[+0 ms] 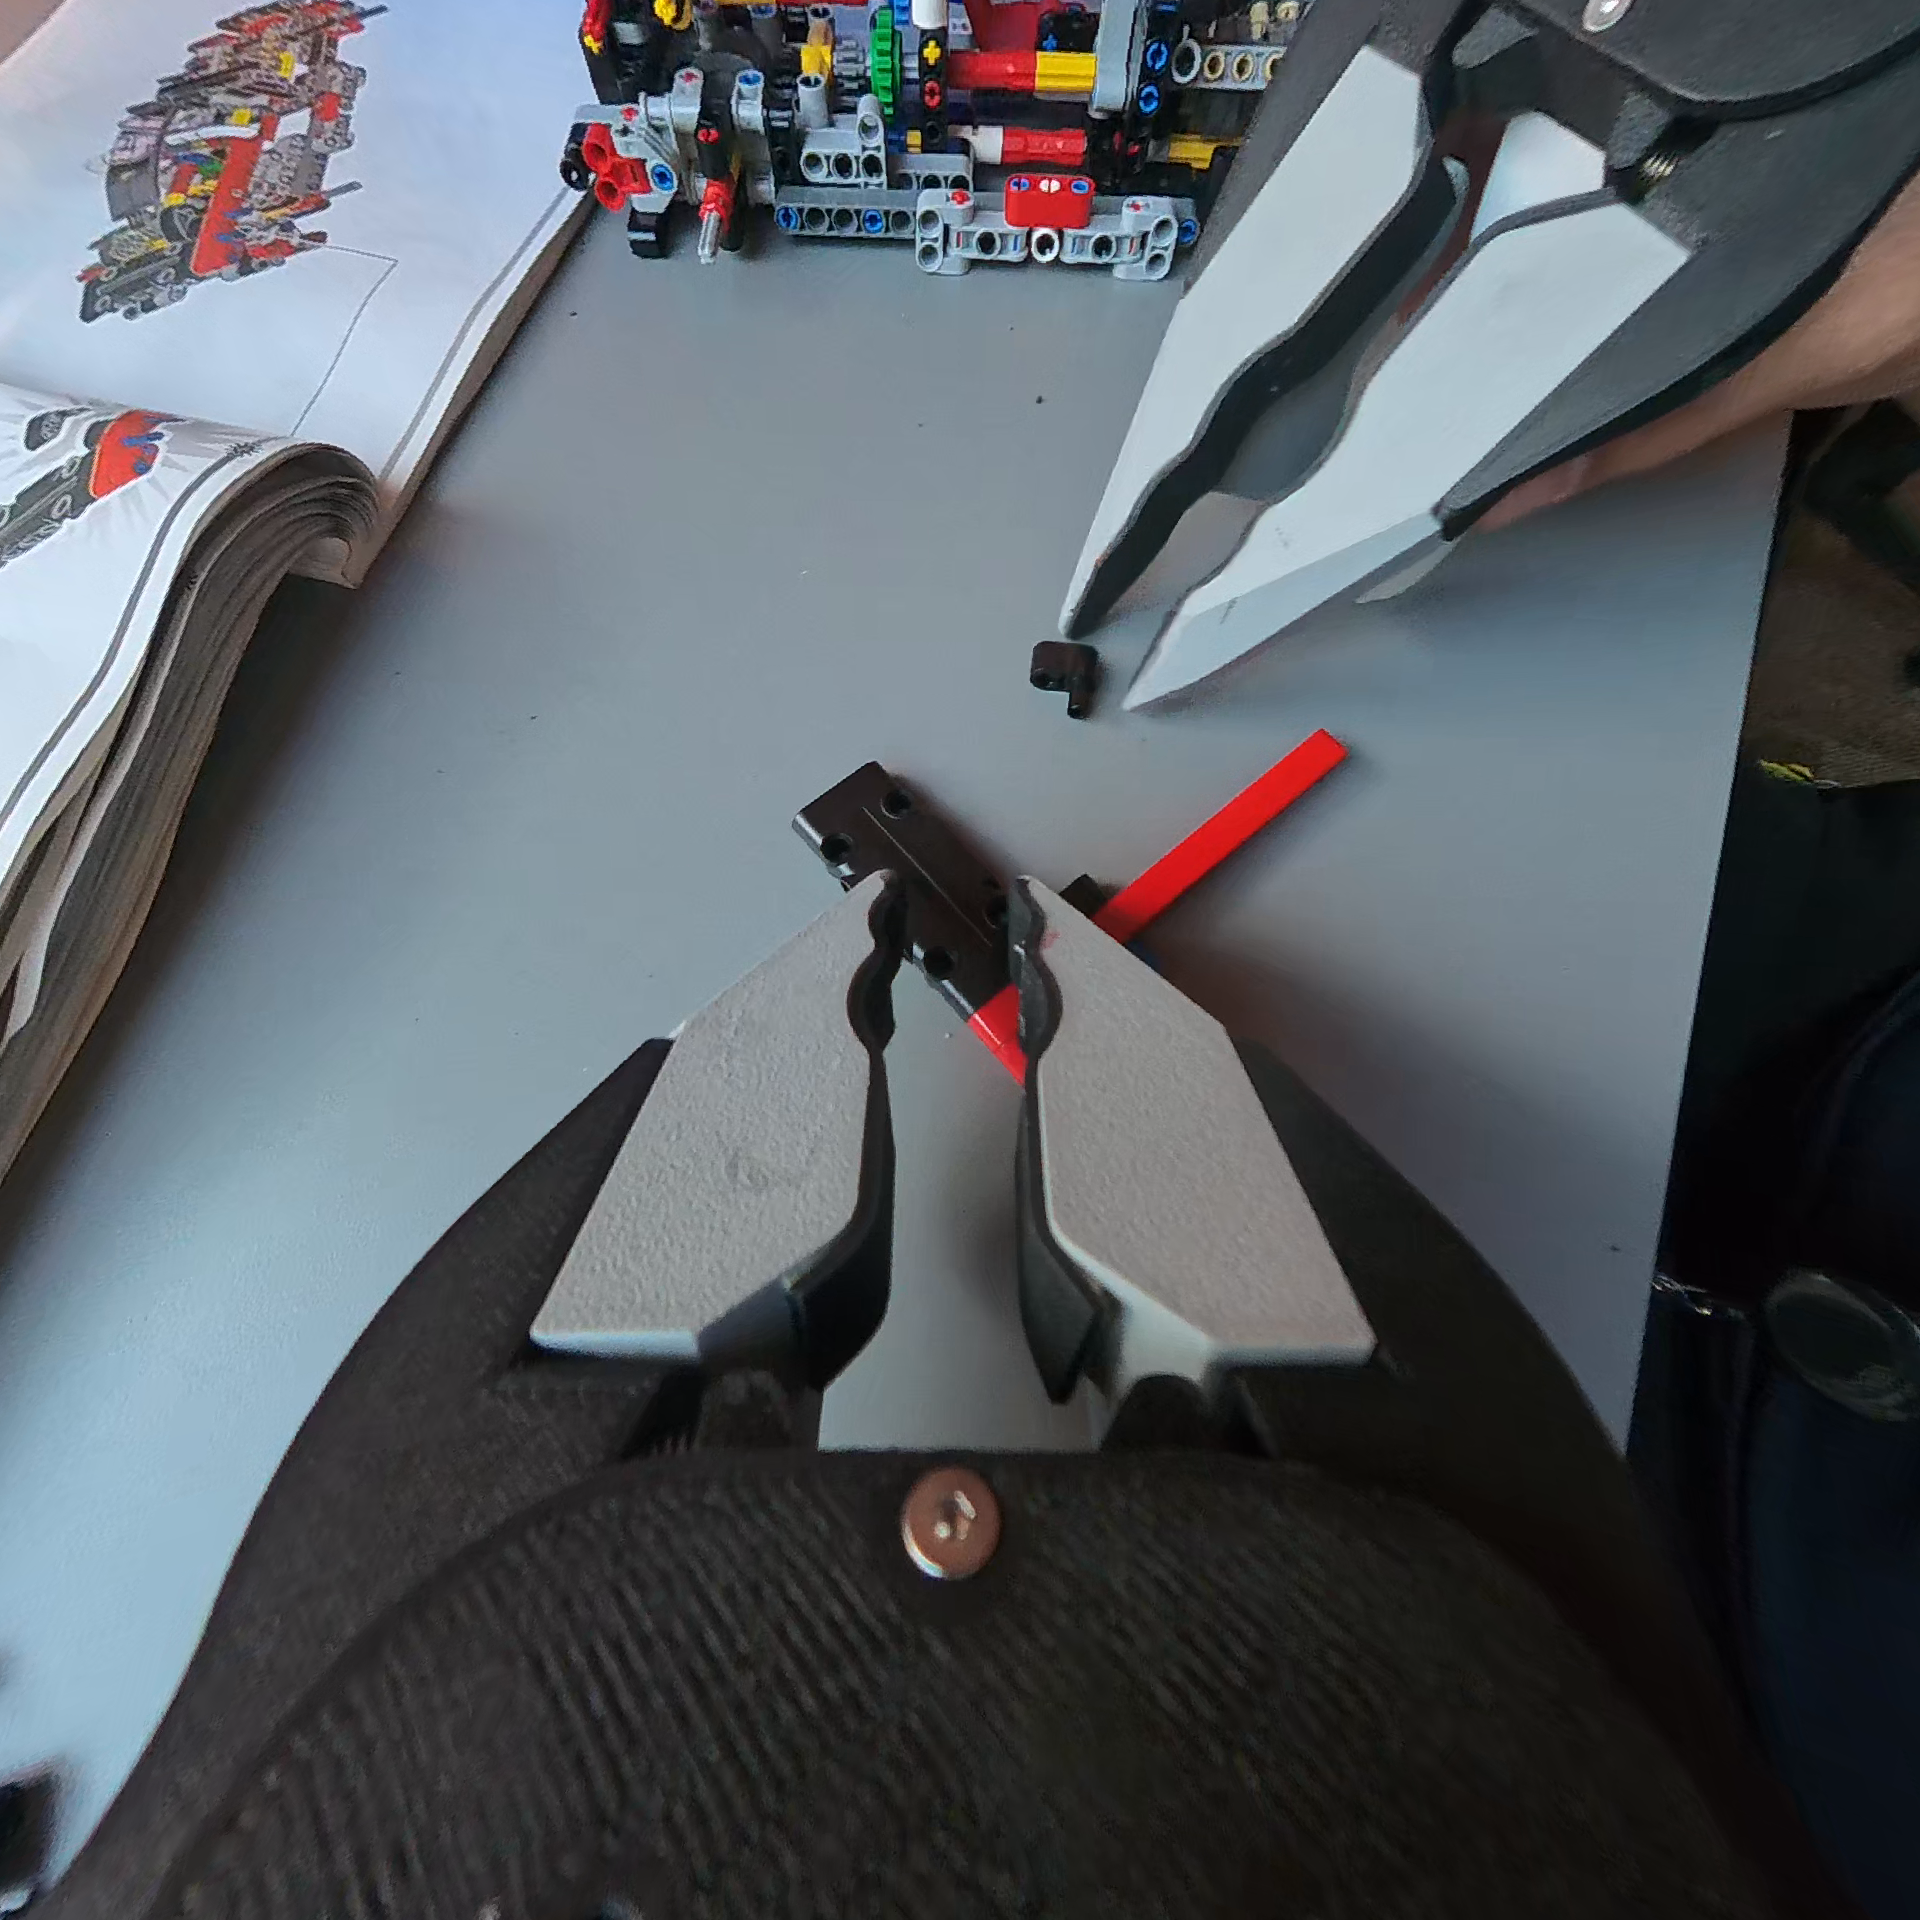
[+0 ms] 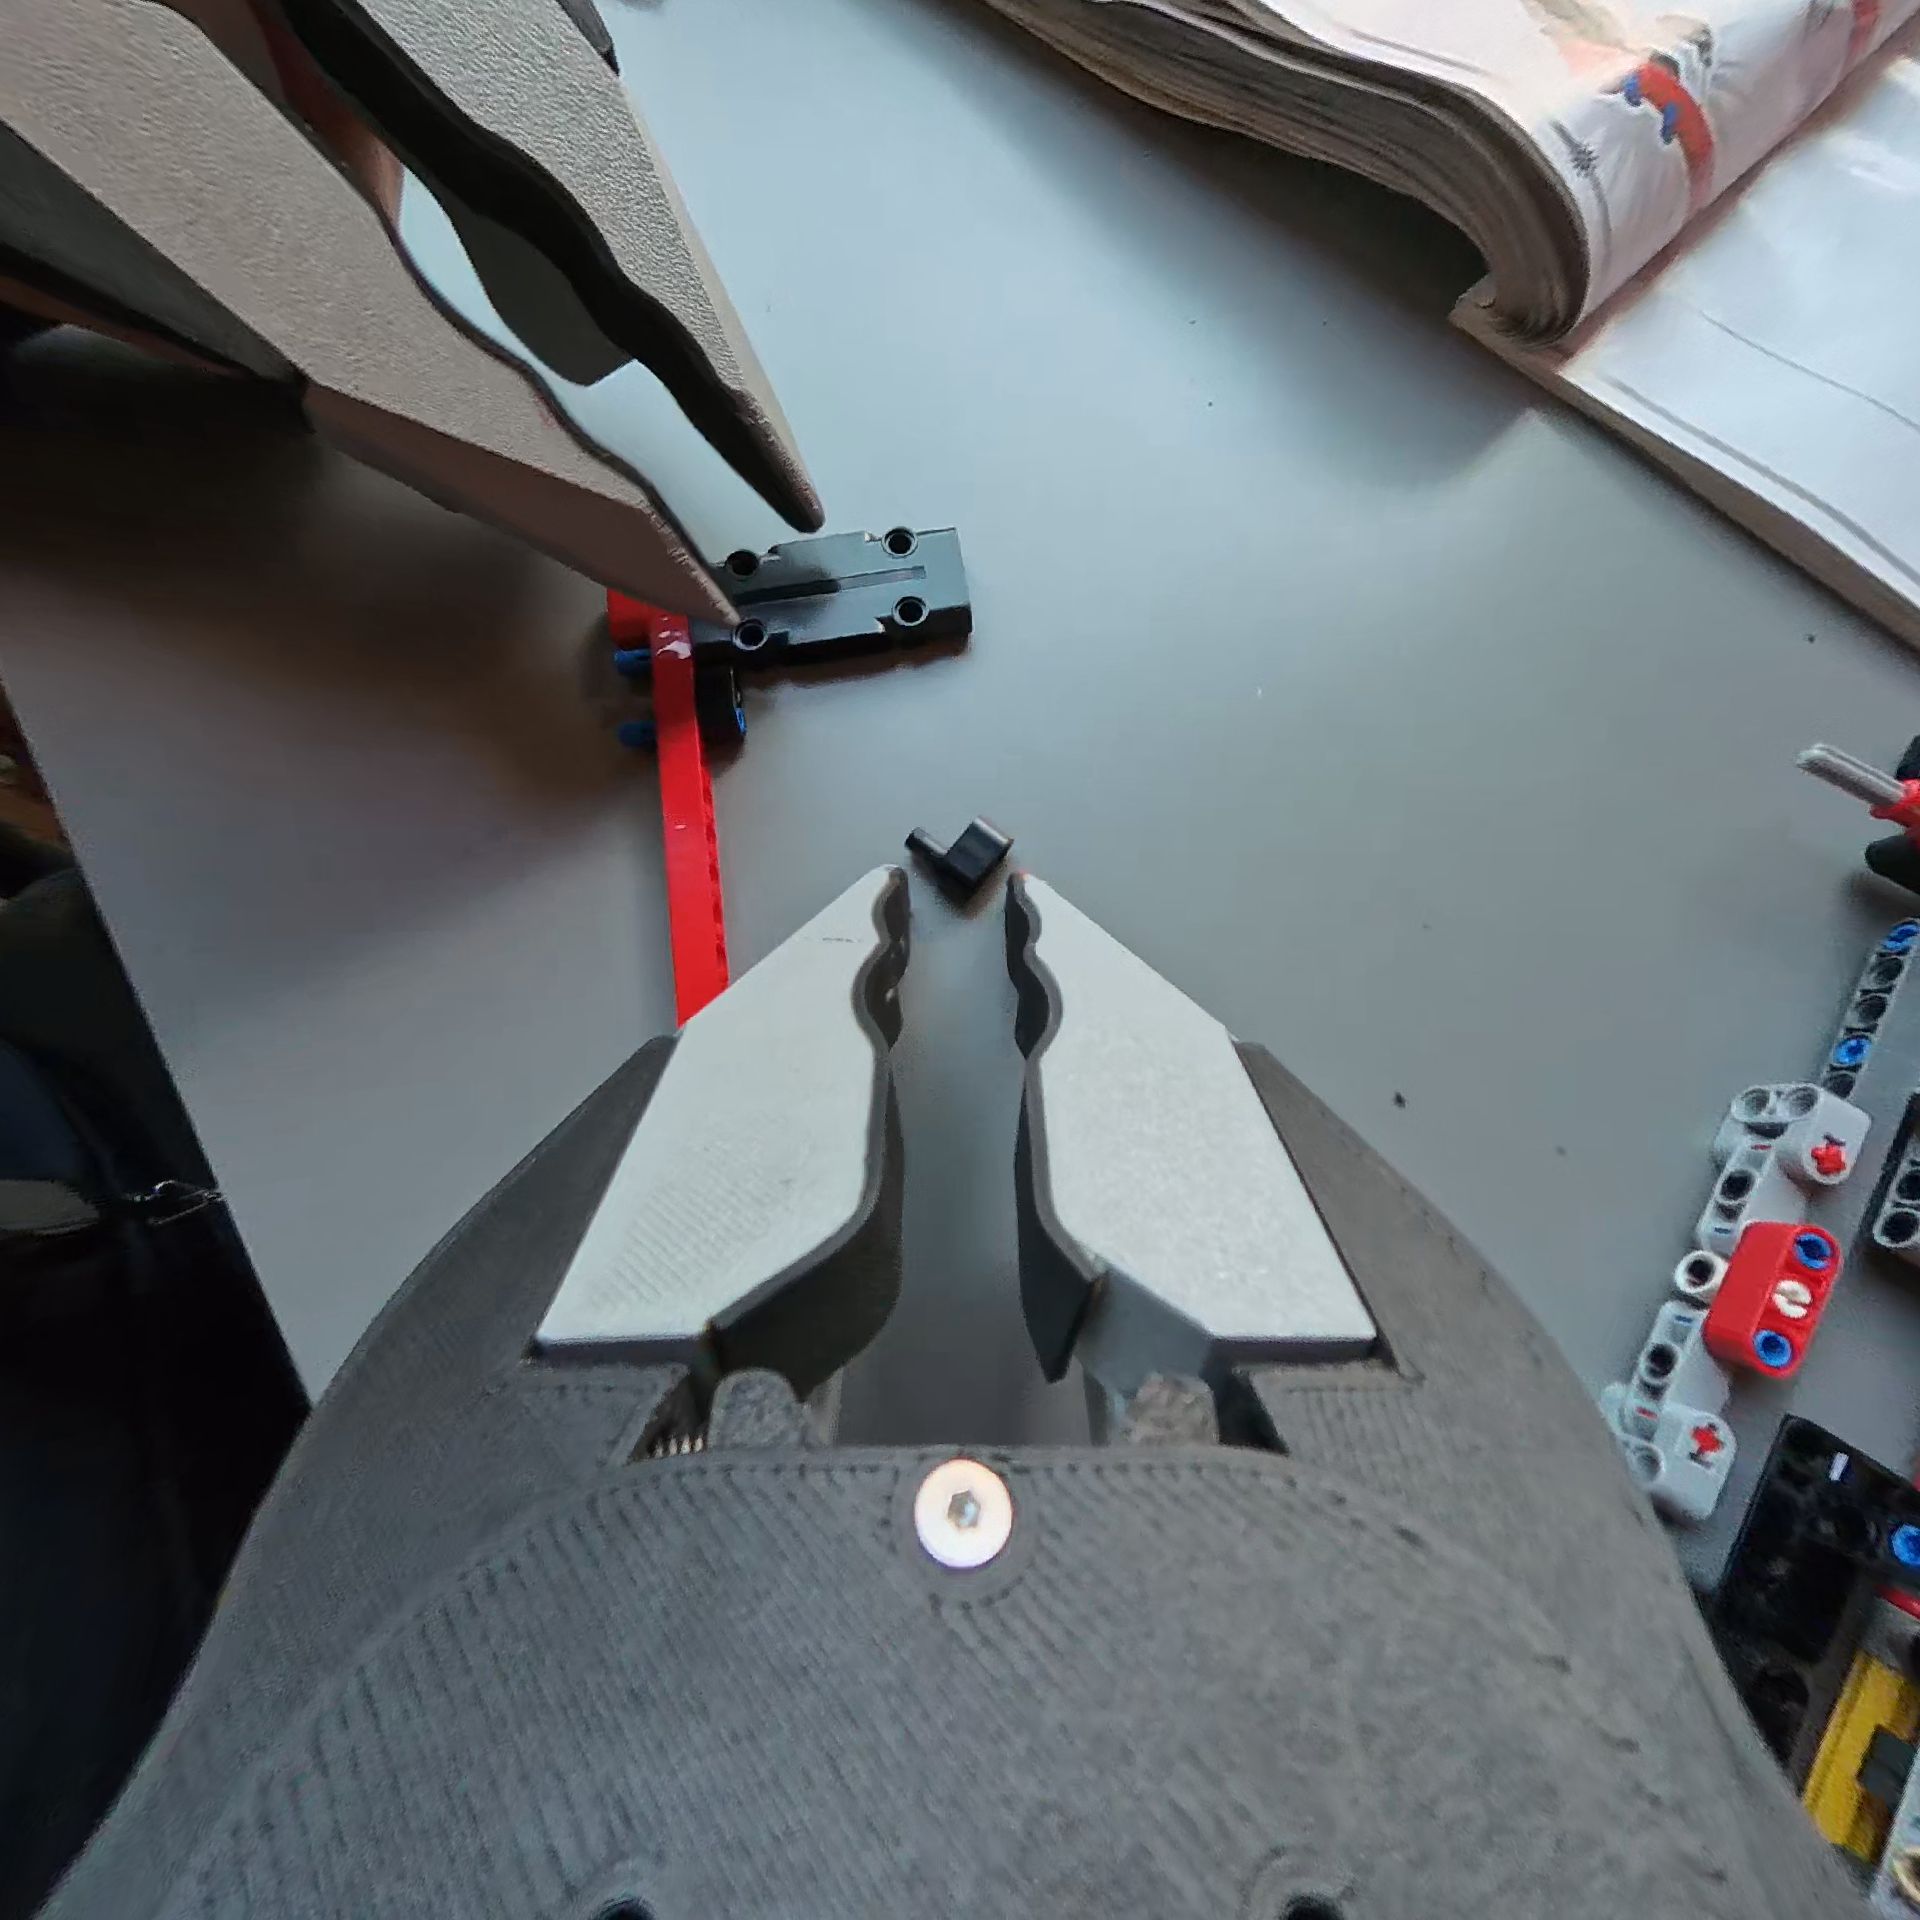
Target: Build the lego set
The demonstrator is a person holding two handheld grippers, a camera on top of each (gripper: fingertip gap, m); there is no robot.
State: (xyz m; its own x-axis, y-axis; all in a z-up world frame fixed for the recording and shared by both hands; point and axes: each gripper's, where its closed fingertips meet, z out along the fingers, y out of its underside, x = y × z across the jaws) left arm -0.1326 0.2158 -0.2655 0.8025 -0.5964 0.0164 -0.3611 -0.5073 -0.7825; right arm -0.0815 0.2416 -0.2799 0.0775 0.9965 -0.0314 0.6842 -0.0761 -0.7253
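I start with the grey desk (image 1: 727, 520), which fills both views. An open picture booklet (image 1: 208, 312) lies across the upper left of the left wrist view, its pages curling over at the left edge. At the top centre stands a half-built model of toy bricks (image 1: 883, 135) in grey, red, black and yellow.

My left tongs (image 1: 954, 894) sit at the centre of that view, set narrow. Their tips stand on either side of a black plate (image 1: 883, 831) with holes, which lies flat on the desk. Both pads seem to bear on its edges, and the right wrist view shows the same, with one tip at each long side. A long red bar (image 1: 1226, 821) joins the plate under the tongs and runs away to the upper right.

My right tongs (image 2: 956, 883) come down from the upper right of the left wrist view, a hand (image 1: 1818, 353) behind them. They stand slightly apart and grip nothing. A small black elbow piece (image 2: 961, 847) lies on the desk just beyond their tips, apart from both pads and near the far end of the red bar.
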